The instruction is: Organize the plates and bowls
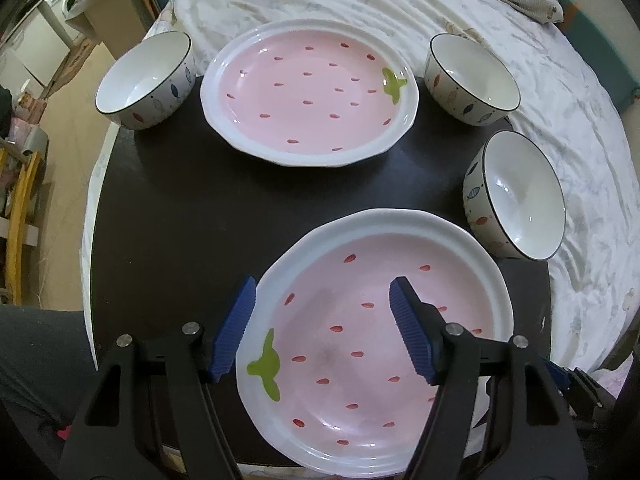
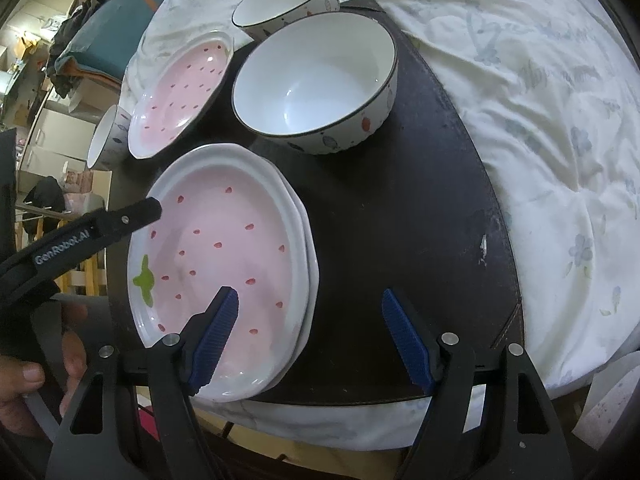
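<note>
left gripper (image 1: 322, 304): wide open, empty | right gripper (image 2: 310, 312): wide open, empty | glossy scalloped pink plate (image 1: 372, 280): table's (image 1: 180, 220) near edge

Two plates on the bench: near plate (image 1: 372, 320), far plate (image 1: 310, 92) behind it, flanked by bowls: left bowl (image 1: 146, 80), right bowl (image 1: 472, 80).

Plates (image 1: 372, 292) were pink with red seed specks, a green leaf and white rims, strawberry style. Bowls (image 1: 144, 80) were white, dark-rimmed, with little red and blue fish outside. Mat (image 1: 180, 216) was black, gripper pads (image 1: 236, 328) blue.
</note>
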`<control>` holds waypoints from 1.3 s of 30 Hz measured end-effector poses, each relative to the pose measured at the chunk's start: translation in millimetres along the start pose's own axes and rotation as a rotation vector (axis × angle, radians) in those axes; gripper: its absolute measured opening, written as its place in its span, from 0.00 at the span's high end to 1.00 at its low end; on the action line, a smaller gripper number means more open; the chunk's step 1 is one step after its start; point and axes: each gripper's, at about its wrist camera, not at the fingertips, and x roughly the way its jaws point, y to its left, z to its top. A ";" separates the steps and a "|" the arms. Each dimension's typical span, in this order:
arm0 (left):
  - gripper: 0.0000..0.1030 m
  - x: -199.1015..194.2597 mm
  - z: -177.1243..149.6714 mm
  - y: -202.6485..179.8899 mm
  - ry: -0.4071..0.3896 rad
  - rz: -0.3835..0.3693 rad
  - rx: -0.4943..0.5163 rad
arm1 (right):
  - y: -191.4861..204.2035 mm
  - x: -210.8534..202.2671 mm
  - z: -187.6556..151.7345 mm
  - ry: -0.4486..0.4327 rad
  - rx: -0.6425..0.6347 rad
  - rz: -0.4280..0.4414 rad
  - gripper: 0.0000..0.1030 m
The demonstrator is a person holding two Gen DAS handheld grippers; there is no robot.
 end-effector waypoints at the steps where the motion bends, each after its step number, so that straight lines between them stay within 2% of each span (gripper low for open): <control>1: 0.36 -1.9 -1.6 -1.1 -0.007 0.010 0.007 | -1.1 0.7 -0.8 0.002 -0.002 -0.001 0.25; 7: 0.36 -4.0 -8.6 -7.3 -0.038 0.073 0.069 | -14.1 4.1 -0.1 0.015 0.033 -0.010 0.25; 10: 0.34 -2.7 -13.5 -10.0 -0.029 0.100 0.093 | -15.9 2.6 -0.5 0.011 0.043 -0.012 0.25; 11: 0.30 -2.9 -15.2 -10.3 -0.023 0.104 0.097 | -15.4 2.4 -1.0 0.010 0.040 -0.012 0.25; 13: 0.08 -5.8 -18.1 -9.8 -0.029 0.097 0.094 | -14.6 2.6 -2.3 0.011 0.037 -0.017 0.25; 14: 0.07 -8.3 -19.3 -8.8 -0.036 0.097 0.088 | -14.9 2.9 -3.1 0.012 0.039 -0.013 0.25; 17: 0.06 -11.1 -19.5 -5.2 -0.029 0.078 0.061 | -19.0 3.3 -4.0 0.016 0.037 0.000 0.25; 21: 0.06 -13.6 -19.4 -4.3 -0.040 0.082 0.080 | -33.7 1.8 -3.5 0.011 0.075 -0.010 0.25; 24: 0.06 -6.7 -20.1 1.5 -0.014 0.062 0.078 | -39.7 0.6 -4.5 0.019 0.118 0.017 0.24; 27: 0.06 0.1 -21.7 7.7 0.008 0.037 0.074 | -39.0 -5.8 -6.2 -0.001 0.107 -0.001 0.24; 30: 0.07 8.5 -25.3 8.7 0.030 0.020 0.109 | -44.0 -14.5 -10.2 -0.020 0.137 0.029 0.24; 35: 0.07 20.0 -28.5 8.8 0.059 -0.044 0.128 | -54.1 -25.0 -18.7 -0.064 0.169 -0.041 0.24; 36: 0.07 21.8 -28.6 8.2 0.064 -0.057 0.131 | -55.6 -22.6 -18.5 -0.057 0.174 -0.062 0.24; 39: 0.16 26.9 -28.3 6.2 0.085 -0.098 0.145 | -63.0 -7.0 -19.1 0.001 0.205 -0.088 0.24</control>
